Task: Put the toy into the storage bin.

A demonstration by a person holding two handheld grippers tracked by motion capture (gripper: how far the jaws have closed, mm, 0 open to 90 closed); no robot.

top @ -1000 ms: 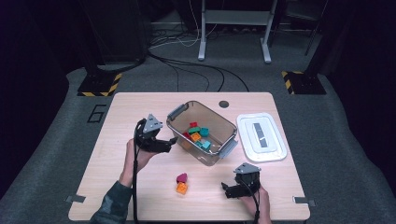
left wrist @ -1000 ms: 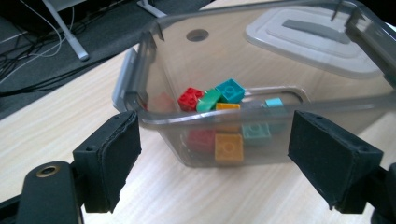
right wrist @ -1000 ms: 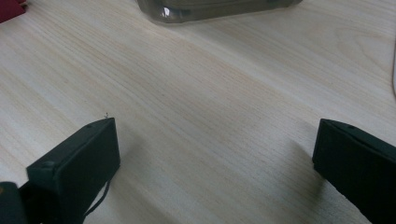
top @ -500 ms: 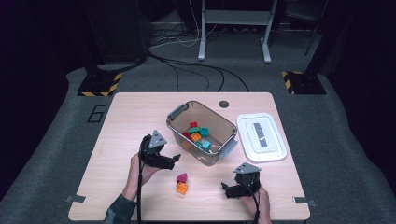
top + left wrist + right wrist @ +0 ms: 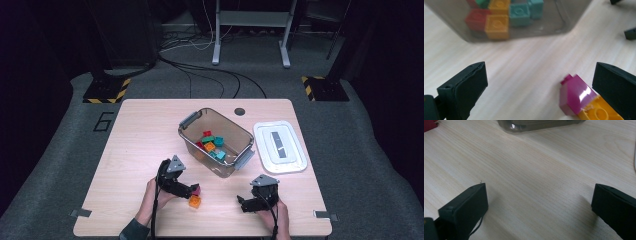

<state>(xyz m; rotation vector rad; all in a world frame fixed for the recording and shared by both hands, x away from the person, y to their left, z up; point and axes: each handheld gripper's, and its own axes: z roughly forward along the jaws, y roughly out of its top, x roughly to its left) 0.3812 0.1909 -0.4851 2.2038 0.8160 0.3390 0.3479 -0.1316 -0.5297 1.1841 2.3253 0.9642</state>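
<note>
one floor marking [image 5: 103, 121] apparently reads "6".

A bin [image 5: 216, 142] holding several blocks [image 5: 212, 145] sits near the middle of the table [image 5: 135, 135], with a lid [image 5: 280, 146] just beside it toward the right edge. Two blocks [image 5: 194, 197] lie touching each other before the bin, near the front edge, between the left gripper [image 5: 192, 191] and right gripper [image 5: 241, 204]
</note>
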